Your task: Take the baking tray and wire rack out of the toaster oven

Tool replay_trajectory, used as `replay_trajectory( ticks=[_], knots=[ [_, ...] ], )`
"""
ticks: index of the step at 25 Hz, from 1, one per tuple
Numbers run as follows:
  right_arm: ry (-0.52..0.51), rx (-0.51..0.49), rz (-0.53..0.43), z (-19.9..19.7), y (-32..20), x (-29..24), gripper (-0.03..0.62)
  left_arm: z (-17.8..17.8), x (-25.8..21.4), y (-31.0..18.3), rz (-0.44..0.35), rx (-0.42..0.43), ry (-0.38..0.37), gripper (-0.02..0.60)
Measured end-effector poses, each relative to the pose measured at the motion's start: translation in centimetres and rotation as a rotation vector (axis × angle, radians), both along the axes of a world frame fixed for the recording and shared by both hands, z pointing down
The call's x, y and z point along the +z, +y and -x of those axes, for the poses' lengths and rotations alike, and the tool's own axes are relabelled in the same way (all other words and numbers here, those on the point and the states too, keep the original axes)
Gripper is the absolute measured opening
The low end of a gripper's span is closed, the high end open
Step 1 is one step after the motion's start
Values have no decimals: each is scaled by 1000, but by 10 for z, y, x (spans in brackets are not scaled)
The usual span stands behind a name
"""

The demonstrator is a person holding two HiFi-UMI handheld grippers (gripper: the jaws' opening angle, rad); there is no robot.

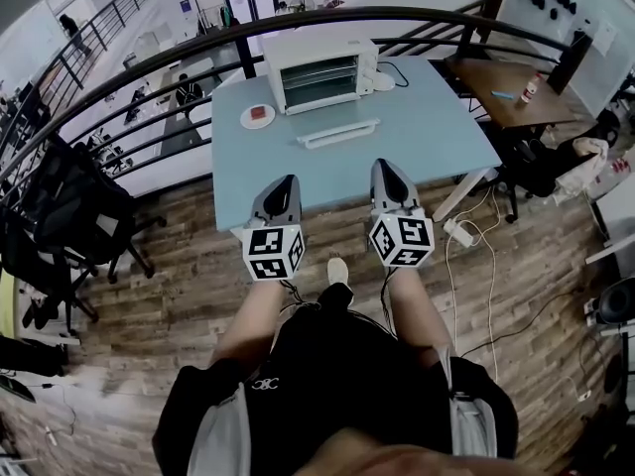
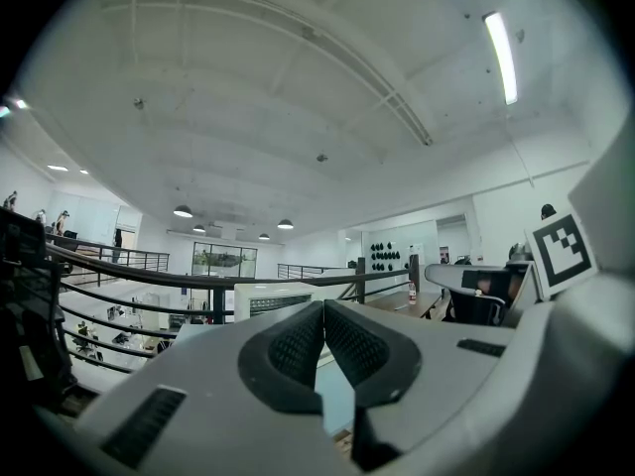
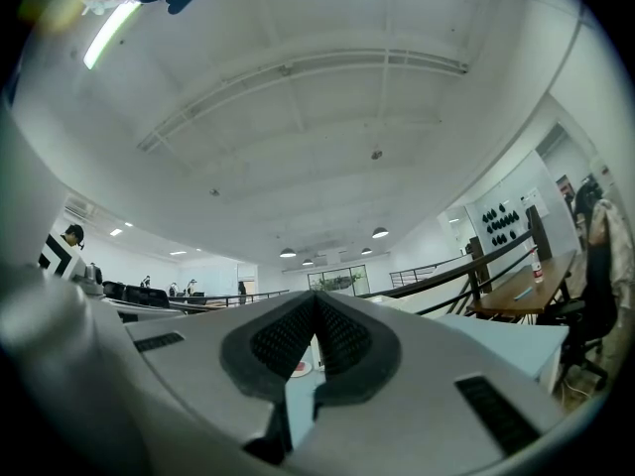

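Head view: left gripper (image 1: 287, 181) and right gripper (image 1: 383, 167), jaws together, at the blue table's (image 1: 437, 137) near edge; open tabletop ahead, toaster oven (image 1: 319, 72), perhaps open, beyond.

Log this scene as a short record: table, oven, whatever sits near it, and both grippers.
table: light blue, on a wooden floor
toaster oven: white, at the table's far side, front open, shelf lines visible inside, nothing pulled out
white bar: lies in front of the oven, likely the handle of its folded-down door
plate: small, white, left of the oven, something red on it
left gripper: shut, empty, over the table's near edge
right gripper: shut, empty, over the near edge
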State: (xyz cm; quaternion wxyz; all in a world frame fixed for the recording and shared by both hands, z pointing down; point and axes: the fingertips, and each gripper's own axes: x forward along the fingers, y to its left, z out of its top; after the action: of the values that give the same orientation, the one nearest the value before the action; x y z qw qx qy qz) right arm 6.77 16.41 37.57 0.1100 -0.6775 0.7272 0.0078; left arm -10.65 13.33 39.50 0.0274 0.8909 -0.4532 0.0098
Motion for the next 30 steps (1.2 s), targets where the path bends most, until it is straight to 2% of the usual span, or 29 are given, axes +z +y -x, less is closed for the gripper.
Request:
replay_trajectory(
  ticks=[15,22,30],
  knots=[
    [14,-6,5,-24,-45,11,2,-30,4,-45,-21,13,9,15],
    [15,-27,24,-37,-102,16,2,-44,10,-98,-4,-1,10,14],
    [8,-68,65,-45,-190,29,2,-54,21,-179,37,-32,4,15]
  ],
)
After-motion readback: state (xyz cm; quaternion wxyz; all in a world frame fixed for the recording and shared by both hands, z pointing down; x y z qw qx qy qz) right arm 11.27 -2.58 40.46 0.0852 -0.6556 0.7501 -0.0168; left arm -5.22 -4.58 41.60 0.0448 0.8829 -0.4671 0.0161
